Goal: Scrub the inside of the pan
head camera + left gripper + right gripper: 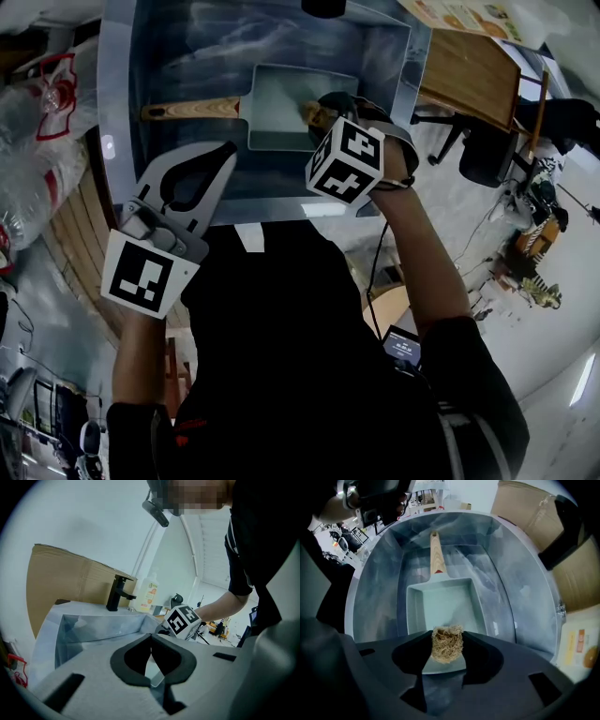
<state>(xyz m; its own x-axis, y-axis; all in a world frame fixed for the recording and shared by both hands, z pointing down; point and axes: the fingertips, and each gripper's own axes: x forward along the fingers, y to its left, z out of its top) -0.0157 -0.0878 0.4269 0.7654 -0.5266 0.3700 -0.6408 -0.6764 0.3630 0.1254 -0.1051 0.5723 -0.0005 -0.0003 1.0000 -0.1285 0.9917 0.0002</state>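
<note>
Now right claw [446, 633], arm outstretched, pinches scrubber [446, 647] over pan [440, 603]; left claw [151, 637] closed, empty

Wall [84, 522]: white, plain. Cardboard sheet [70, 581]: upright behind steel sink [98, 626]. Black faucet [116, 592] on the sink's rim; soap bottle [147, 592] beside it. Wooden desk [469, 75]; black office chair [487, 150] alongside. Floor [511, 248]: pale, glossy.

In the head view, the right gripper [317, 112] covers one corner of the pan [281, 108]. The bottle's [146, 592] label is too small to read.
</note>
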